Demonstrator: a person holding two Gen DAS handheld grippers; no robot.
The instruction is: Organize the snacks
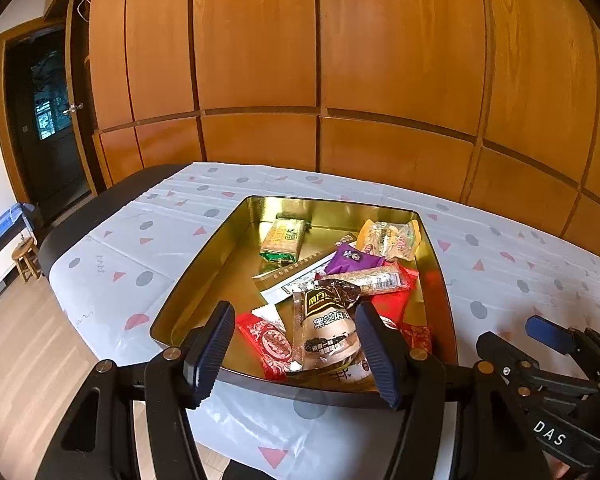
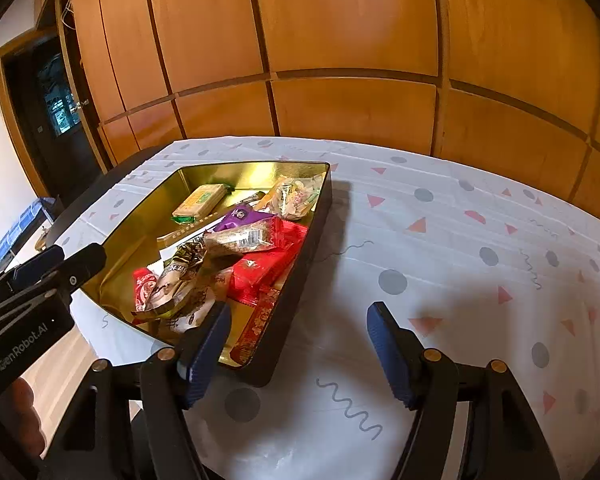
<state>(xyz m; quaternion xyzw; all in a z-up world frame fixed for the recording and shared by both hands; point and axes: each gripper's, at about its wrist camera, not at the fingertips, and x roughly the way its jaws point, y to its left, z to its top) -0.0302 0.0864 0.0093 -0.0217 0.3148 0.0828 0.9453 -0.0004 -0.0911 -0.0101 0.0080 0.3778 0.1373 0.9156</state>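
A gold-lined tin tray (image 1: 204, 264) stands on the table and holds several snack packets. Among them are a green-yellow biscuit pack (image 1: 282, 240), a purple packet (image 1: 352, 260), a clear bag of yellow snacks (image 1: 388, 238), a grain bar (image 1: 372, 282) and a red packet (image 1: 268, 342). My left gripper (image 1: 296, 344) is open at the tray's near edge. A brown sesame packet (image 1: 328, 332) lies between its fingers, and the pads stand clear of it. My right gripper (image 2: 298, 350) is open and empty, straddling the tray's (image 2: 300, 300) near right corner. The sesame packet (image 2: 180, 280) lies crumpled left of it.
A white cloth (image 2: 460, 280) with grey dots and pink triangles covers the table, bare to the right of the tray. Wooden wardrobe panels (image 1: 340, 60) stand behind the table. A dark doorway (image 1: 48, 120), a small stool (image 1: 26, 256) and wood floor (image 1: 24, 360) lie to the left.
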